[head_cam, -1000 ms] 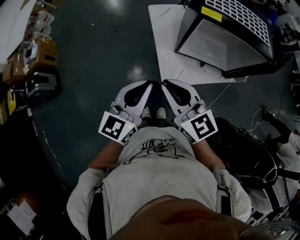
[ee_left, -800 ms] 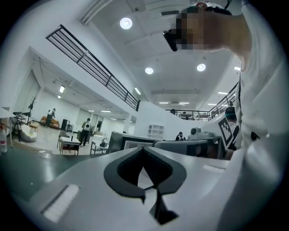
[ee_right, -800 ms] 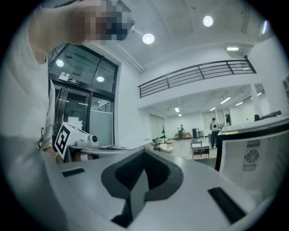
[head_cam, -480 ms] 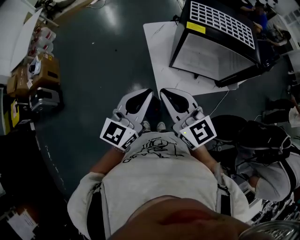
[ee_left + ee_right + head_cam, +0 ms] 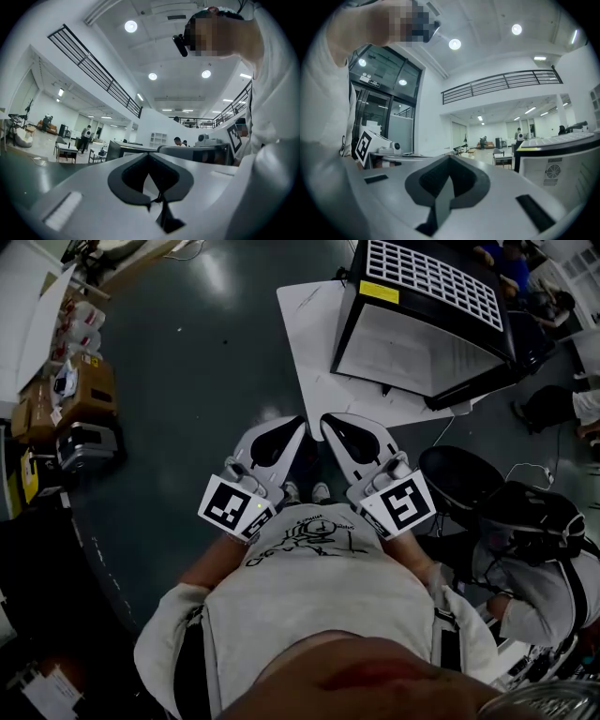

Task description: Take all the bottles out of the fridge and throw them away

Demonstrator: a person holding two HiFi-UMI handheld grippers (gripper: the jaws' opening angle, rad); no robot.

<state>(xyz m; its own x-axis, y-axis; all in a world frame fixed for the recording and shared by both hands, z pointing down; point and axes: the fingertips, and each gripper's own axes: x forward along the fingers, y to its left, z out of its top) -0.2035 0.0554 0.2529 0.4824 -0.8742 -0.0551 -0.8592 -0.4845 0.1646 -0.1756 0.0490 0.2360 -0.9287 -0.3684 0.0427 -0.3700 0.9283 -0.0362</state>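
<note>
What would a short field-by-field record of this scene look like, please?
left gripper: shut, nothing between its jaws, held in front of the person's chest
right gripper: shut, nothing between its jaws, close beside the left one
fridge: black cabinet standing on a white board, ahead and to the right; its inside is not visible
bottles: none in view
floor: dark, with cardboard boxes at the left edge
task stage: seemingly not begun
</note>
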